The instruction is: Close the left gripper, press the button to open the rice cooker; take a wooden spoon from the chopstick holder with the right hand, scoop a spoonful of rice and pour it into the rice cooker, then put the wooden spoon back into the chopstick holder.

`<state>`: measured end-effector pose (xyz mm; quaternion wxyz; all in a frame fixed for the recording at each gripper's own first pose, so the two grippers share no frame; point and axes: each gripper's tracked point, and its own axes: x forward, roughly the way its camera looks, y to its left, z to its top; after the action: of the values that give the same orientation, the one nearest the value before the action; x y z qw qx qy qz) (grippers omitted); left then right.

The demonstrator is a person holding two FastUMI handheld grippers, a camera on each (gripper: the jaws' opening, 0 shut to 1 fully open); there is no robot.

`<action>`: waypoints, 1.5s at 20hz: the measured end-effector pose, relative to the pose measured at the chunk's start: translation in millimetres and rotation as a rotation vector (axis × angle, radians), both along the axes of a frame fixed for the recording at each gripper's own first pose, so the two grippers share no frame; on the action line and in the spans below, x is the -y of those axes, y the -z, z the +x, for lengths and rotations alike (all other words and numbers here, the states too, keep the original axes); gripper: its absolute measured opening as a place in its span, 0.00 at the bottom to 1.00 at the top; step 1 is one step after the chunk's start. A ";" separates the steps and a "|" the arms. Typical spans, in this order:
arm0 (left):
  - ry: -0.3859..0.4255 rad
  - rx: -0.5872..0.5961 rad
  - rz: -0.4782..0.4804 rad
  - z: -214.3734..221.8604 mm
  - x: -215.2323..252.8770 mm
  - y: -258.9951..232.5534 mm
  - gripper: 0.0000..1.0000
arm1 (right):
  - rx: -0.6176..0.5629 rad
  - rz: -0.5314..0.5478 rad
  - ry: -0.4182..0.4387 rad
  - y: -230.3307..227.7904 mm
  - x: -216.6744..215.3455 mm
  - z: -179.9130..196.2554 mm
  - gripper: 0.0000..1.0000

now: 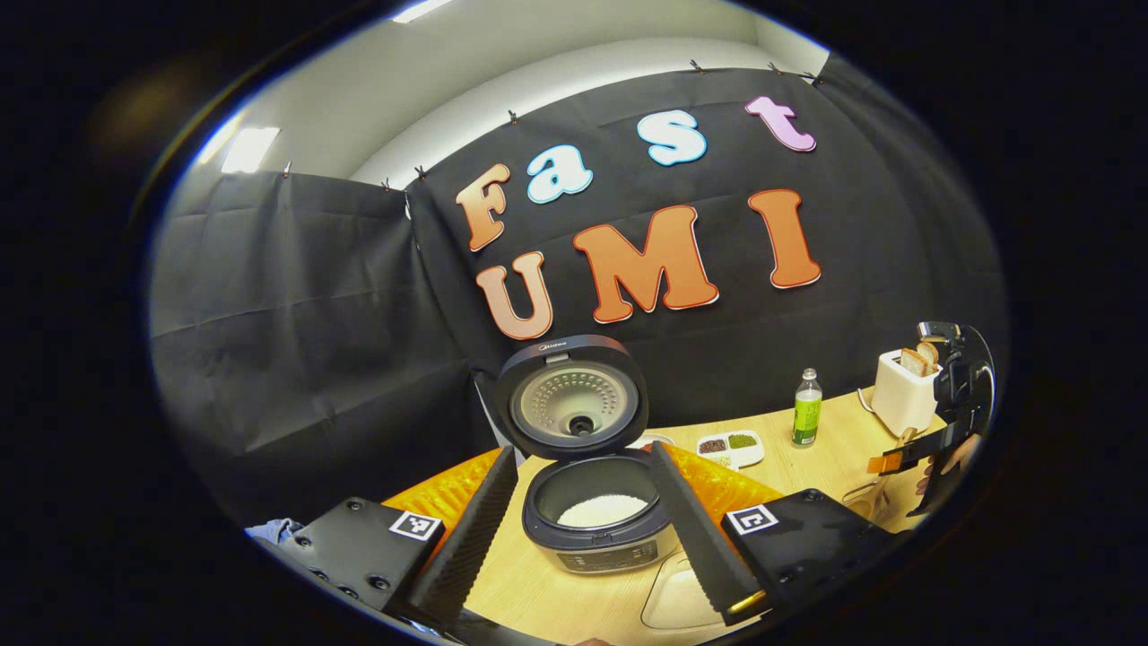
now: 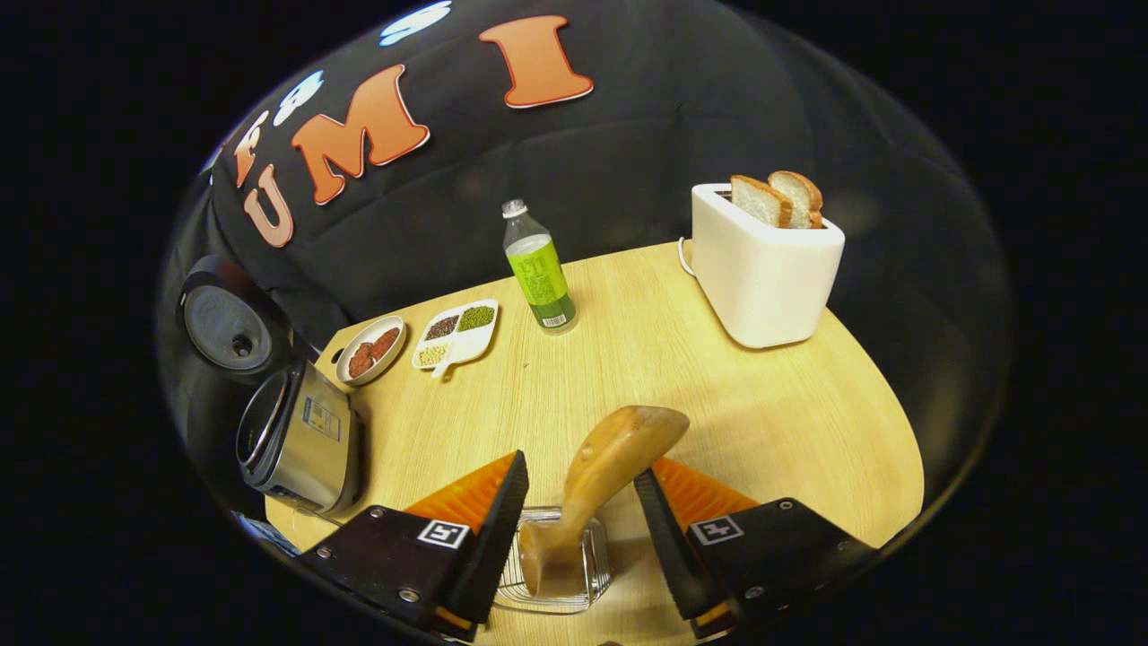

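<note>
The rice cooker (image 1: 599,529) stands with its lid (image 1: 572,397) swung up, and white rice lies in the pot. My left gripper (image 1: 583,451) is open in front of it, one finger on each side of the cooker and apart from it. In the right gripper view the cooker (image 2: 300,440) is at the far left. The wooden spoon (image 2: 619,453) leans in the clear chopstick holder (image 2: 556,574). My right gripper (image 2: 581,474) is open around the spoon, with a gap on both sides. The left gripper view has this gripper (image 1: 951,422) at the far right.
On the wooden table (image 2: 717,413) stand a white toaster (image 2: 762,269) with bread slices, a green bottle (image 2: 538,269), a divided dish of beans (image 2: 456,332) and a small bowl (image 2: 369,350). A pale rounded dish (image 1: 682,597) lies under my left gripper.
</note>
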<state>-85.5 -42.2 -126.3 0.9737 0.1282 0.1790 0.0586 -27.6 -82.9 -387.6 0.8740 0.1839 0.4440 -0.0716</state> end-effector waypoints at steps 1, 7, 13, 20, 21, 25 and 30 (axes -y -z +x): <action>-0.002 -0.007 0.004 -3.5 -1.1 2.1 0.98 | -0.007 0.013 -0.009 3.2 -5.8 2.0 0.71; 0.001 -0.013 -0.016 -5.7 -7.6 5.3 1.00 | -0.040 0.061 0.048 9.3 -9.1 4.1 0.23; 0.041 -0.018 -0.056 11.5 -11.2 13.9 0.97 | 0.001 0.067 0.100 -11.3 -11.2 -15.7 0.17; 0.080 -0.031 -0.097 30.0 -18.5 25.4 0.99 | 0.052 -0.043 0.095 -31.4 -15.1 -32.0 0.11; 0.086 -0.028 -0.098 34.1 -20.1 24.3 0.92 | 0.051 -0.047 0.102 -33.7 -17.1 -31.9 0.11; 0.117 -0.011 -0.095 46.5 -24.8 21.5 0.92 | 0.112 -0.082 0.128 -58.9 -14.7 -27.8 0.10; 0.144 -0.006 -0.113 60.1 -33.3 22.9 0.92 | 0.199 -0.169 0.122 -106.1 -13.6 -28.2 0.10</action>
<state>-25.3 -8.9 -149.2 0.9805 0.0856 0.1754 -0.0221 -55.8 -69.3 -281.5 0.9201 0.1426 0.3354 -0.1433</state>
